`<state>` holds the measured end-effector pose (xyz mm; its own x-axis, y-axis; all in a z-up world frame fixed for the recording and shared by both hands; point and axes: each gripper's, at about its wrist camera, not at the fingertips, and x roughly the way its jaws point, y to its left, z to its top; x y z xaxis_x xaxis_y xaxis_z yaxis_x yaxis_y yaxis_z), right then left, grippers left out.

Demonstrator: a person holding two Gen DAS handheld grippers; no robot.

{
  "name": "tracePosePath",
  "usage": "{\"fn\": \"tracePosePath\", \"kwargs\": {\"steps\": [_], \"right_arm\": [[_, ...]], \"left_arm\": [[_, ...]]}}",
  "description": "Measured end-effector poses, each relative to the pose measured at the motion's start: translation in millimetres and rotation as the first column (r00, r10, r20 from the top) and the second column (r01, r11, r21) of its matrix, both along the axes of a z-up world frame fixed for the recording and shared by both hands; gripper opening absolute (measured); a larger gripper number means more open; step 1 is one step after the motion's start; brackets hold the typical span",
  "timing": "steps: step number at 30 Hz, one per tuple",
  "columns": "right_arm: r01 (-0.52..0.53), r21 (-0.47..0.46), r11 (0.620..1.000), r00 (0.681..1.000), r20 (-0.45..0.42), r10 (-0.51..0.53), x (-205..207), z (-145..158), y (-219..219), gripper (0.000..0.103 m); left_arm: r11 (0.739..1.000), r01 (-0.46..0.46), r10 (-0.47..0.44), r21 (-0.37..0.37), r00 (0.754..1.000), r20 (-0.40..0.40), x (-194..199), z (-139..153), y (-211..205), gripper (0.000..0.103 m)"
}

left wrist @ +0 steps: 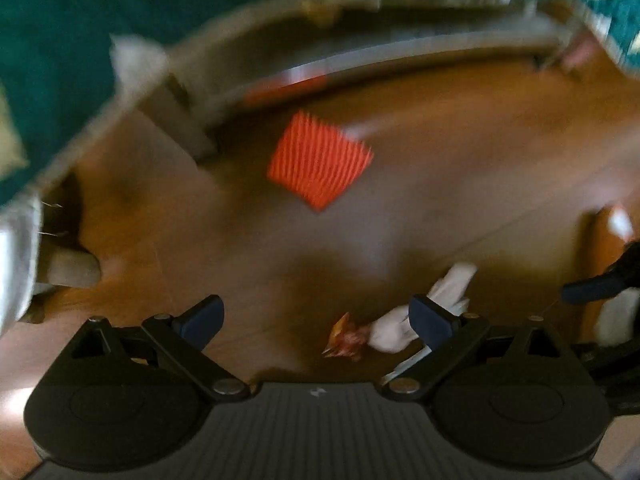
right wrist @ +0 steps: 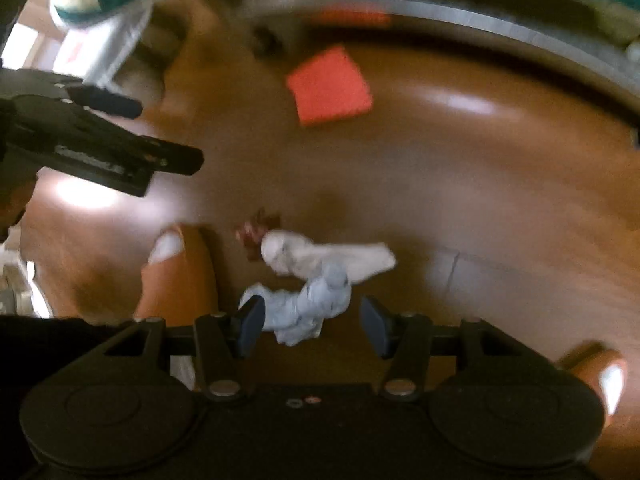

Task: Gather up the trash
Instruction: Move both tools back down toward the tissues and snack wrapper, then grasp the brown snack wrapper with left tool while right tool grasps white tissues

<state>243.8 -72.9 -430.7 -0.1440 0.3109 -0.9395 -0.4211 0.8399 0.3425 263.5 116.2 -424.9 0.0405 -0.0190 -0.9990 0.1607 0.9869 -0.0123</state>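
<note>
We see no container. Crumpled white tissue [right wrist: 316,276] and a reddish wrapper scrap [left wrist: 346,340] lie on glossy wood floor [left wrist: 440,208]; left gripper [left wrist: 316,320] and right gripper [right wrist: 312,326] spread, empty.

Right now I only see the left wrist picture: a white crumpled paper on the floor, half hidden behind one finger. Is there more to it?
Observer: Yes. The right wrist view shows the white paper whole, and a pale grey-blue wad lying against it.
Operator: Is the other gripper anywhere near that?
Observer: The right gripper hangs over the pale grey-blue wad with its jaws open. Nothing is pinched.
</note>
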Motion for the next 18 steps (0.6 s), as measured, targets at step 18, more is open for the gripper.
{"fn": "tracePosePath", "kwargs": {"steps": [18], "right_arm": [[0.045, -0.065, 0.997, 0.981, -0.185, -0.056, -2.8, -120.2, 35.0, 0.053]], "left_arm": [[0.997, 0.056, -0.064, -0.053, 0.986, -0.155, -39.6, -130.8, 2.7, 0.087]]}}
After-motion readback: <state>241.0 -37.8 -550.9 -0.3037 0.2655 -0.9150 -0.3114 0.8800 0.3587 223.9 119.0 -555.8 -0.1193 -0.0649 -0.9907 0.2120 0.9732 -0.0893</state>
